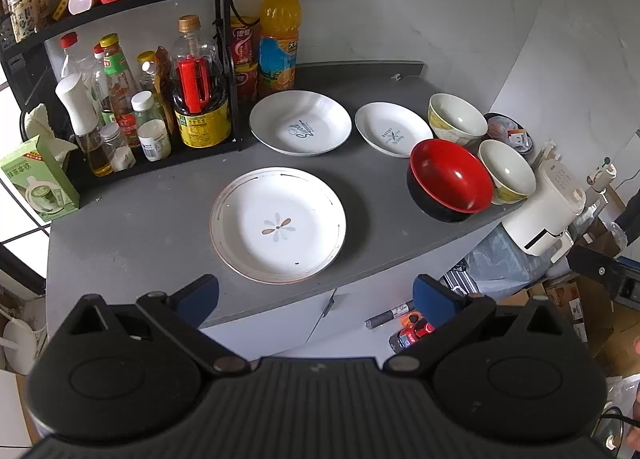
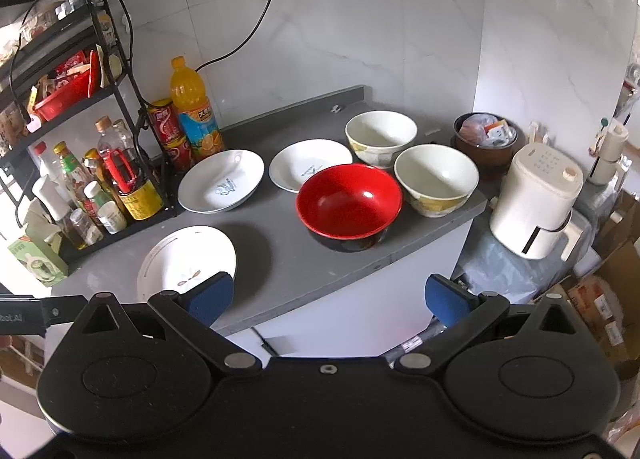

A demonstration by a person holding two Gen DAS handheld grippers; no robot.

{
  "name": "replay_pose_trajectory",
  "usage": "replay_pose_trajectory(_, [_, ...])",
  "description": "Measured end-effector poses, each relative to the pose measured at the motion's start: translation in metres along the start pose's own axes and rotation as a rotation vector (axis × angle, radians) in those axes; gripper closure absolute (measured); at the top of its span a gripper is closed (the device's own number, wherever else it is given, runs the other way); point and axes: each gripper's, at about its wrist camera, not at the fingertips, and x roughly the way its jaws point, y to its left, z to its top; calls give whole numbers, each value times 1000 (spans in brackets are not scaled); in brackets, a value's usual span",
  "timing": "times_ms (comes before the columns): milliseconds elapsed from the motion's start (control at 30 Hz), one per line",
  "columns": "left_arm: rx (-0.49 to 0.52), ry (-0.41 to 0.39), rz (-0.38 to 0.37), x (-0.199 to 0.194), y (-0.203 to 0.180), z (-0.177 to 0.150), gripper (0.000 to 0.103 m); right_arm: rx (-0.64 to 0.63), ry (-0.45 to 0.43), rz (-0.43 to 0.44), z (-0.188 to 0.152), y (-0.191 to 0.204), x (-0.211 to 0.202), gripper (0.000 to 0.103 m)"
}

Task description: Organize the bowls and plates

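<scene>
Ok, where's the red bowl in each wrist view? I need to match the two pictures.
Left wrist: the red bowl sits right of centre, near the counter's front edge, beside a cream bowl.
Right wrist: the red bowl is almost dead centre, ahead of the open right gripper.
Shared landmark: the orange juice bottle at the back by the rack.

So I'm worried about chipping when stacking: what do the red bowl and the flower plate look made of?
The red bowl looks like lacquered plastic or melamine: glossy red inside, black outside, sharp highlights; that's a guess. The flower plate looks like glazed ceramic: white, shiny, with a worn-looking thin rim line. Ceramic probably chips more easily.
</scene>
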Motion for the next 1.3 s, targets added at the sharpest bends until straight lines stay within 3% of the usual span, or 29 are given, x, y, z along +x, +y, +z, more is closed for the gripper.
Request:
replay_pose_trajectory(800, [0,17,-6,15,8,11,1,18,41,-26,1,8,16,0])
replay_pose_trajectory(1000, [16,10,-23,20,11,17,1,46,-8,-2,3,9,14,0])
replay_pose_trajectory(1300, [53,9,-61,36,20,32,1,90,-7,-27,7,17,31,0])
